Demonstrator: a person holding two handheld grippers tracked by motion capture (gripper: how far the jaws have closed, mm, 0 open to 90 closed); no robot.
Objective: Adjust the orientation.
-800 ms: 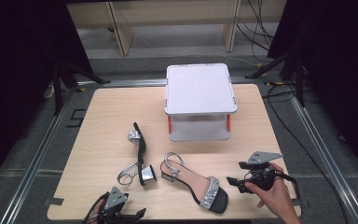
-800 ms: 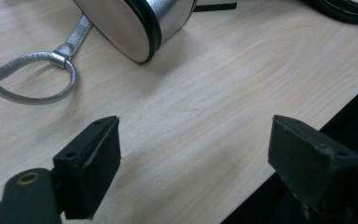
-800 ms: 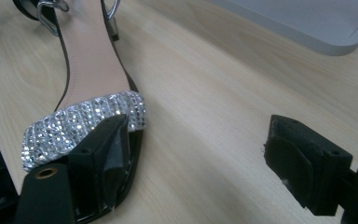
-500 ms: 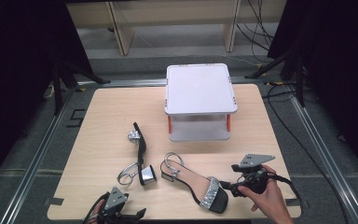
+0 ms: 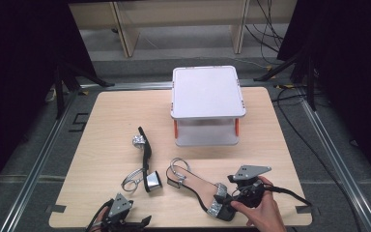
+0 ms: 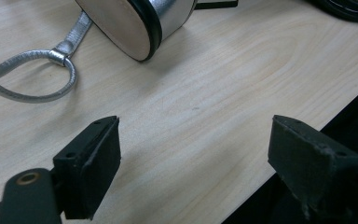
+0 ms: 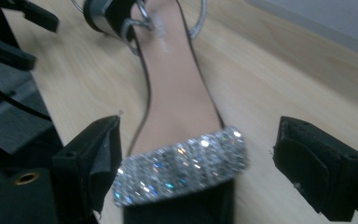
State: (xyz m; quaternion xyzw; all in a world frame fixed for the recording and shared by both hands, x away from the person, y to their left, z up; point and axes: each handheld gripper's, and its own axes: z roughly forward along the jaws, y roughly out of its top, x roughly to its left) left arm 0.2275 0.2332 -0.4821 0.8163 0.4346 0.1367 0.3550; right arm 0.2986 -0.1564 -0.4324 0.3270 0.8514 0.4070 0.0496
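Wooden table (image 5: 101, 121), dark surround. Right gripper (image 7: 198, 170) open, jaws straddling upright sandal (image 5: 198, 191) toe at lower centre, not pressing. Left gripper (image 6: 196, 158) open, idle. Risk: glittery strap (image 7: 182, 161) crushes or slips; heel swings.

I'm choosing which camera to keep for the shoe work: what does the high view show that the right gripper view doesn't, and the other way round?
High view: the white two-tier plastic shelf and the second black-and-silver sandal lying on its side. Right gripper view: the upright sandal's glittering rhinestone toe strap in close detail, between the open black jaws. Both: the upright black sandal with tan insole and the light wooden table.
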